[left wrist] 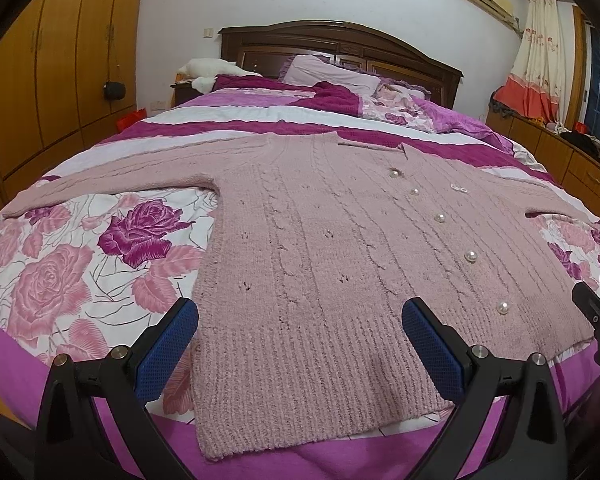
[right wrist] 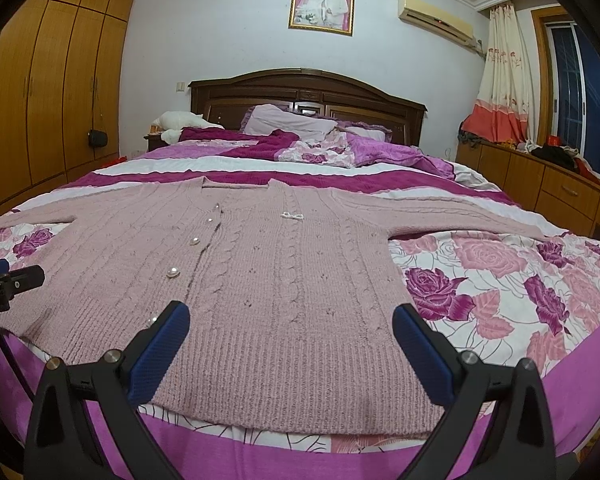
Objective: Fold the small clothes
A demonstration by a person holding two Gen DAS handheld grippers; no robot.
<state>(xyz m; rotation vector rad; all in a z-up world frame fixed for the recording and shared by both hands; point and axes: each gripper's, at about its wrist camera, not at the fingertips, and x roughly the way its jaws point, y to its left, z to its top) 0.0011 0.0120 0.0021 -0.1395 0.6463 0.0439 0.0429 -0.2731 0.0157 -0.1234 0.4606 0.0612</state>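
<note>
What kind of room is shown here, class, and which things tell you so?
A home bedroom: a bed with a carved wooden headboard, pillows, and a tall wooden wardrobe along one wall.

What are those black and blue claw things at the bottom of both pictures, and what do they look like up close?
They are two hand-held grippers. The left gripper and the right gripper look alike: two black plastic arms, each ending in a flat blue pad with a fine dotted texture, with round silver bolts at the joints. Seen from the right camera, a thin dark cable runs along the left gripper.
</note>
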